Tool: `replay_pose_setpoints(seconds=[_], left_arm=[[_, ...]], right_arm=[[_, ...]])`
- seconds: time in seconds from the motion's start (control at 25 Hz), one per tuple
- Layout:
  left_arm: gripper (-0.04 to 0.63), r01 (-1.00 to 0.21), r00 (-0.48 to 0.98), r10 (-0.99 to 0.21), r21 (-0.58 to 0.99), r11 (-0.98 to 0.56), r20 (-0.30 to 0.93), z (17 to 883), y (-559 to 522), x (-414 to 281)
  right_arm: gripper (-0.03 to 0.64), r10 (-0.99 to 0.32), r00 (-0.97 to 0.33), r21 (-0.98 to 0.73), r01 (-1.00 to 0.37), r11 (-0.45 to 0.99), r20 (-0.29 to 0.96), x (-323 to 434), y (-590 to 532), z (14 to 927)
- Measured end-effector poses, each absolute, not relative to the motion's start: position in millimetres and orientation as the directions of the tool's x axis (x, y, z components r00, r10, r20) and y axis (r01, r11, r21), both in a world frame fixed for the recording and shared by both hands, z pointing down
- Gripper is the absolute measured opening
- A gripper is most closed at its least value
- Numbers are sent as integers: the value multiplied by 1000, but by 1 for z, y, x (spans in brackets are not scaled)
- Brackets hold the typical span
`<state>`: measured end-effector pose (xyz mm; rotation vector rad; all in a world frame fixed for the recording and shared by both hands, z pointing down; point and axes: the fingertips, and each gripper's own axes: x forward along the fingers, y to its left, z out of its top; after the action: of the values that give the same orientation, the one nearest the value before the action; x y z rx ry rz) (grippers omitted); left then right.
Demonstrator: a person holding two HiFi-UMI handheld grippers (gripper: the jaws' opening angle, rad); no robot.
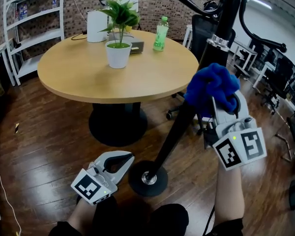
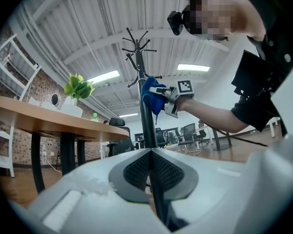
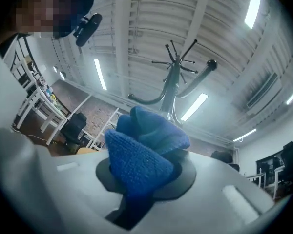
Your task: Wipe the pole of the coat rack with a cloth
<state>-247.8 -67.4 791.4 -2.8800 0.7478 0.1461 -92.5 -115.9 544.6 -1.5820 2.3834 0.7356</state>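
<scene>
Head view, right hand-held gripper [image 1: 215,102]: clenched on blue cloth [image 1: 212,84]; cloth pressed against pole [image 1: 179,132] about mid height, to the right of the surface.
Head view, left hand-held gripper [image 1: 128,157]: low over wooden floor [image 1: 49,132], jaws closed on nothing, just left of round base [image 1: 147,179], apart from pole.
Head view, surface [image 1: 88,77]: round, wooden, carrying potted plant [image 1: 119,45] and green bottle [image 1: 161,33].
Left gripper view, jaws: pads together, nothing between; pole rising behind them, cloth and right hand-held gripper against it higher up.
Right gripper view, jaws: closed on bunched cloth; hooks [image 3: 178,61] of rack overhead.
</scene>
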Motion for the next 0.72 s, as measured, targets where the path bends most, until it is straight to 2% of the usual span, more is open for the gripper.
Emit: replay_pose_setpoints(seconds=[0.24,0.36,0.56,0.72], left_arm=[[3,-503,862,-480,-156,-850,-163,777,-60,-261],[3,-506,860,-480,-160,-848,-174,771,-58,-265],[3,-491,869,-466,-165,-856,-169,770,-57,-261],[3,-480,875,-458,-158,-863,-155,778,-53,-255]], right_arm=[[75,-804,-376,327,-914,240,-460,-87,-113,479],[75,-805,-375,355,-908,221,-459,-91,-114,482],[75,-827,-385,324,-909,263,-410,-97,-115,557],[75,-860,-382,257,-917,306,-338,-94,-112,653]])
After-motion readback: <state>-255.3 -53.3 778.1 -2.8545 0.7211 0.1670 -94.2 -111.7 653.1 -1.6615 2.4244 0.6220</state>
